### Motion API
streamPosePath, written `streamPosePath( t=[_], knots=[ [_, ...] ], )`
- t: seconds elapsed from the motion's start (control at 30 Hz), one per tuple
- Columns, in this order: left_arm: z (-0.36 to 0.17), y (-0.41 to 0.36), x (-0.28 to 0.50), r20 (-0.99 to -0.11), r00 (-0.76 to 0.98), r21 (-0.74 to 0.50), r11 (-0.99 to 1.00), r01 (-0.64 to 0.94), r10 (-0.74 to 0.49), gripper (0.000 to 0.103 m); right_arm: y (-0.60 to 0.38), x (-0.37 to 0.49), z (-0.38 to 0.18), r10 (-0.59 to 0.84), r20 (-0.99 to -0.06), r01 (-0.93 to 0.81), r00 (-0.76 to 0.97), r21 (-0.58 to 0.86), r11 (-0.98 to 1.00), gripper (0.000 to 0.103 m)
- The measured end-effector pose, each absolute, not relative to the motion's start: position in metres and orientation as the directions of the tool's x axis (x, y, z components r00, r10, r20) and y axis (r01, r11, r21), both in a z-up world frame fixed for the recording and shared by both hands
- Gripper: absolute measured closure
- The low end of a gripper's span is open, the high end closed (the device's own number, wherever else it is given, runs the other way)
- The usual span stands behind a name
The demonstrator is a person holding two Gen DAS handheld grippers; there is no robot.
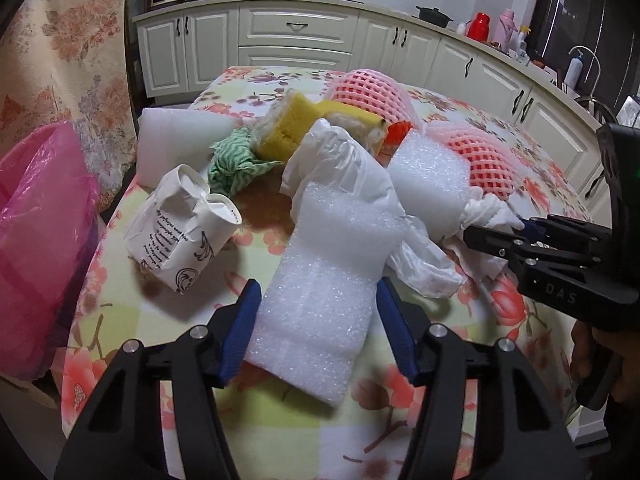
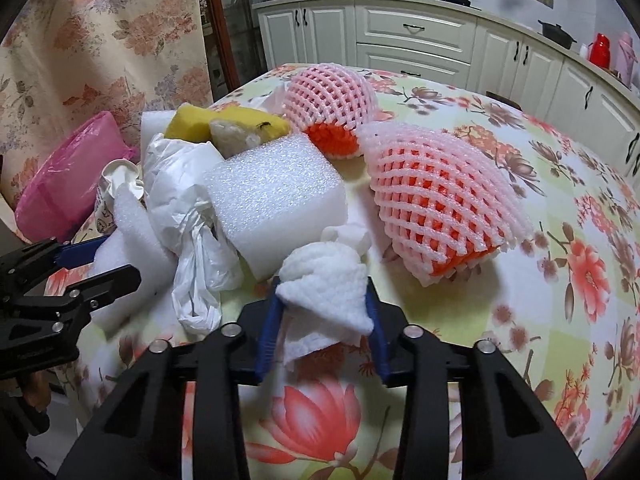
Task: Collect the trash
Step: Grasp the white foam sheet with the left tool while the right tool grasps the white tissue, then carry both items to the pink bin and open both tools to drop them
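Note:
Trash is piled on a floral tablecloth [image 1: 400,412]. My left gripper [image 1: 318,284] has its blue fingers against both sides of a white foam sheet [image 1: 320,300] lying on the table. My right gripper [image 2: 324,292] is shut on a crumpled white tissue [image 2: 324,292]; it shows in the left wrist view [image 1: 496,220] too. Nearby lie a crushed paper cup [image 1: 180,224], a white plastic bag [image 1: 344,168], a white foam block [image 2: 276,196], yellow sponges [image 1: 284,124], a green cloth [image 1: 232,164] and two pink foam fruit nets [image 2: 436,200] [image 2: 332,92].
A bin lined with a pink bag [image 1: 40,240] stands left of the table by a floral curtain [image 1: 68,60]. White kitchen cabinets [image 1: 296,40] with pots and pans run behind. Another foam block [image 1: 180,140] lies at the table's left edge.

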State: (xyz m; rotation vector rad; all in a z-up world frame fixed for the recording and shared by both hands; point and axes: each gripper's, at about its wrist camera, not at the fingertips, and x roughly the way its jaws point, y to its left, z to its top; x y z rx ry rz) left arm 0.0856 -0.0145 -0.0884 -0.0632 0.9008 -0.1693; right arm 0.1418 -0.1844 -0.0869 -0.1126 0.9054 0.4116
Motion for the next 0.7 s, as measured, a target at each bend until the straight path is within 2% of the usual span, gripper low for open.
streamPosePath(
  t=[0.4, 0.7],
  knots=[
    [-0.053, -0.014, 0.070, -0.711, 0.671, -0.158, 0.978, 0.136, -0.209, 0.048, -0.199, 0.115, -0.050, 0.302, -0.728, -0.375, 0.616, 0.067, 0.925, 0.069],
    [-0.006, 0.016, 0.058, -0.631, 0.756, -0.167, 0.982, 0.085, -0.173, 0.048, -0.182, 0.110, -0.005, 0.341, -0.663, -0.410, 0.666, 0.057, 0.910, 0.069]
  ],
)
